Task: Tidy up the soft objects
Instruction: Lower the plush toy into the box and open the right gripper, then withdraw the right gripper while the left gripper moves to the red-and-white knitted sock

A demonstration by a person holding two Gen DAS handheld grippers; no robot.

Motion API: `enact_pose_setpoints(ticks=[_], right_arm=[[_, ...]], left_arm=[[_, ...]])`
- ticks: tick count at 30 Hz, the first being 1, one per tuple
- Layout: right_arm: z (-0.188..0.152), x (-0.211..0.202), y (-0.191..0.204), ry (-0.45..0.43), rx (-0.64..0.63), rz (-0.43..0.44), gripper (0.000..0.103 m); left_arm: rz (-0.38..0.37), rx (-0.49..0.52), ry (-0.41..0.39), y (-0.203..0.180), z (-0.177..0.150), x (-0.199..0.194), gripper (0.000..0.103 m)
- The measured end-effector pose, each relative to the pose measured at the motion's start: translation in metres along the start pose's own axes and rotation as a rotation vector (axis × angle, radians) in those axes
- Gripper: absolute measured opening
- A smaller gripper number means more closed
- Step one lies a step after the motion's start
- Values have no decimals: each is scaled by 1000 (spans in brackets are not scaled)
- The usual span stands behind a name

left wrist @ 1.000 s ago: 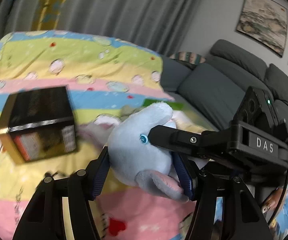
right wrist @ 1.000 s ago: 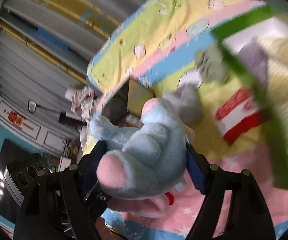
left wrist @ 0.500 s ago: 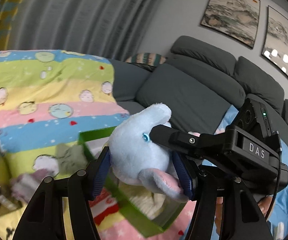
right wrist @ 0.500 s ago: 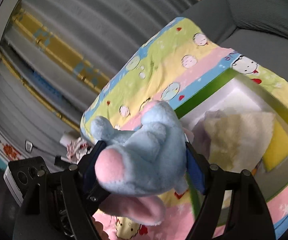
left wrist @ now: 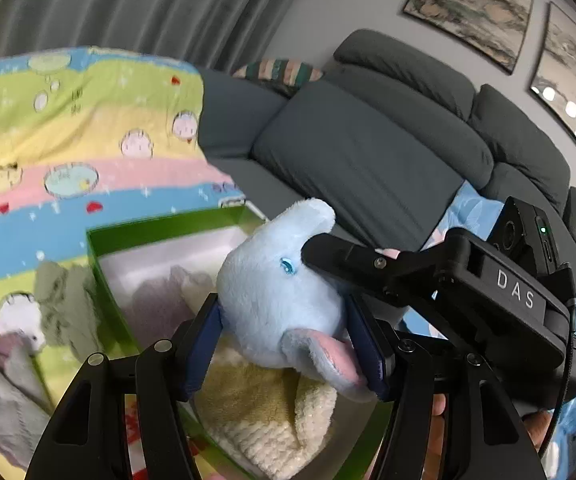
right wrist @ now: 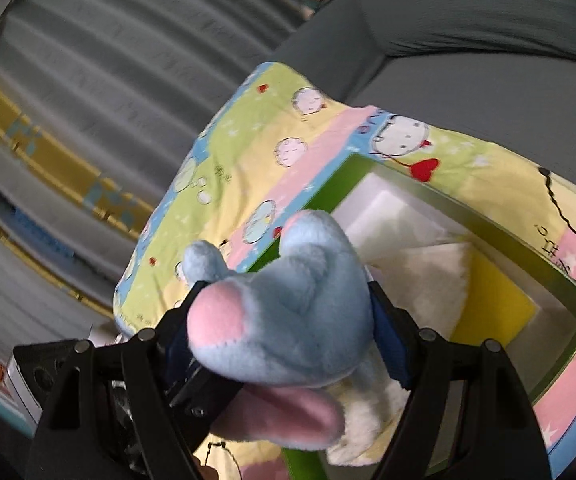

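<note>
A: Elephant [left wrist: 276, 292] first: we have the blue plush clamped at both ends, left claw [left wrist: 284, 344] pinching its head, right claw [right wrist: 280, 332] gripping its rear, so its long axis runs from one claw to the other.

B: And the green box [right wrist: 499, 236]?

A: Directly beneath and just ahead of us, open on the patterned blanket [left wrist: 88, 128]. The cream towel [left wrist: 272, 412] and a yellow sponge [right wrist: 491, 300] already lie inside.

B: So we judge the next move is straight down?

A: Yes. The toy hangs over the box's near half, with both hands about equally close to it.
</note>
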State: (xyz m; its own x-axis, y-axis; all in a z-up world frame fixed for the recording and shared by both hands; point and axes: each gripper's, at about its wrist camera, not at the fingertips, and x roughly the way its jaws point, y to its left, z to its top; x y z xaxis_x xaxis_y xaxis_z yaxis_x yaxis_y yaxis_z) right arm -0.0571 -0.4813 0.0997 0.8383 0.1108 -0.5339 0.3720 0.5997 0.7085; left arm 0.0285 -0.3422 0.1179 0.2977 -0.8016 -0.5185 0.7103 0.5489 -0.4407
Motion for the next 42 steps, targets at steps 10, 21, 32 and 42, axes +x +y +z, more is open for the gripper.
enact_pose_setpoints(ticks=[10,21,32,42], right_arm=[[-2,-13,-3,-54,6,-65,87],[-8,-36,7,-117,-43,-82,93],[-21,-36,14,-115,-88,-126,96],[-30,-39,23,-121,-147,-179,99]], left_arm=[[8,6,49,-6,-17,-1,70],[74,-20,-33,-3,-11,-55,82],[226,-32,-7,13,-40,-81,82],[303,-99,52,37,-70,-82,82]])
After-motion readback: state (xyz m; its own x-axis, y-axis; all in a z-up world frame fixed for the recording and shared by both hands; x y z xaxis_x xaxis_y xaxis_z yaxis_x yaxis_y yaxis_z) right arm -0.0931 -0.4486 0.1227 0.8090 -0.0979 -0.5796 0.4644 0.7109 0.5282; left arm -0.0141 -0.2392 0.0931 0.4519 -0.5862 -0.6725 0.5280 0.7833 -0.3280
